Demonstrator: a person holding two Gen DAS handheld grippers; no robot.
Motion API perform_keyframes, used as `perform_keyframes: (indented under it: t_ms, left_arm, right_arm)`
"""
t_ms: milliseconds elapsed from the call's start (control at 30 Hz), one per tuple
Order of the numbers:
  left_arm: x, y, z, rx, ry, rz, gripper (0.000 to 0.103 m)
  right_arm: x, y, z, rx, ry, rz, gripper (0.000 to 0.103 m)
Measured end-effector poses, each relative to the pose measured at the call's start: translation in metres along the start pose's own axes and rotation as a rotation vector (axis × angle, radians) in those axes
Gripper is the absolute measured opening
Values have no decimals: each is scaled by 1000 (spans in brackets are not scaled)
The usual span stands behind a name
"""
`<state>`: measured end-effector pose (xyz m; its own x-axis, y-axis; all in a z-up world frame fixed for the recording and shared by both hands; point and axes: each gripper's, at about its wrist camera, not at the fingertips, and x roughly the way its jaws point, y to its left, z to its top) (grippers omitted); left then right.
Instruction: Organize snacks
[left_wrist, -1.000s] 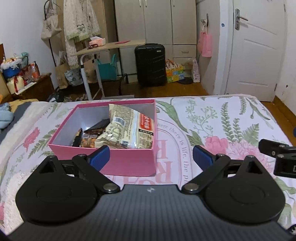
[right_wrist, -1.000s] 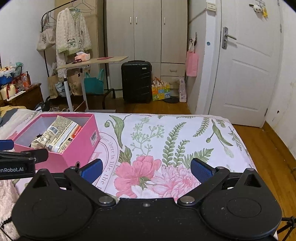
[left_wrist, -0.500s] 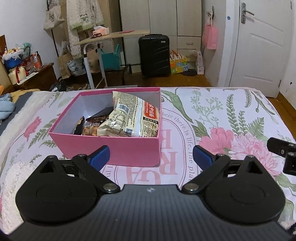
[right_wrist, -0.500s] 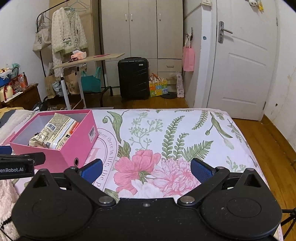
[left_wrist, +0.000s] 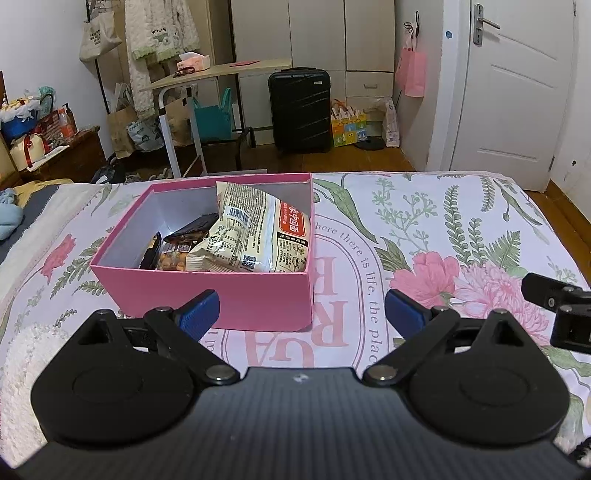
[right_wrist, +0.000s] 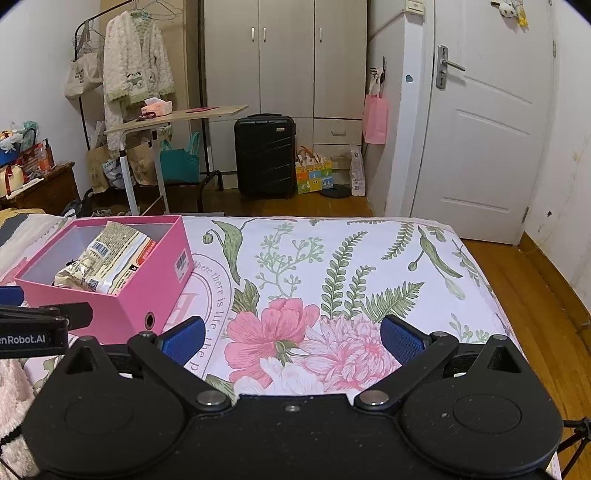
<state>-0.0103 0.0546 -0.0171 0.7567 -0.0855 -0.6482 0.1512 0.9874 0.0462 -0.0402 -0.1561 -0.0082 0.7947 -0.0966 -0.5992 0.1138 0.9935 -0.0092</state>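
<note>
Since a second ago both grippers have pulled back a little from the box (left_wrist: 236, 295), which now sits higher and smaller in the left view, more of the bedspread (left_wrist: 424, 229) showing before it. The left gripper (left_wrist: 302, 314) hangs with its blue pads (left_wrist: 197, 314) spread wide and nothing between them; the right gripper (right_wrist: 291, 338) is likewise agape and empty over the printed flowers.

Much is hard to read. Beneath the big noodle bag (left_wrist: 258, 232) lie darker packets (left_wrist: 177, 247), mostly covered, so their kind and number cannot be told. In the right view the box (right_wrist: 122, 291) is seen from its corner at middle left, and the bag (right_wrist: 107, 258) hides everything else inside. Only a black edge of the right gripper juts into the left view at the right margin; a black bar of the left one crosses the lower left of the right view, its lettering cut off.

The box is pink card, square-cornered, lidless, pale inside, with a barcode label and a round finger hole on one end. It rests on the bed, left of centre. The bag is crinkled, glossy cream plastic with black print and a red panel, leaning against the right wall, its top above the rim. The bedspread is smooth cloth with ferns and pink blooms.
</note>
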Motion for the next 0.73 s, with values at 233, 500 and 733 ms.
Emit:
perform_keyframes:
  t_ms: [233, 500, 733]
  left_arm:
    - [0, -2, 0, 9, -13, 16, 99]
    - [-1, -4, -1, -3, -20, 19, 99]
    - [-1, -6, -1, 1, -24, 17, 99]
  right_arm:
    - [2, -2, -2, 13, 11, 8, 102]
    - [0, -4, -3, 21, 7, 3, 102]
    - [0, -5, -3, 20, 2, 2, 102]
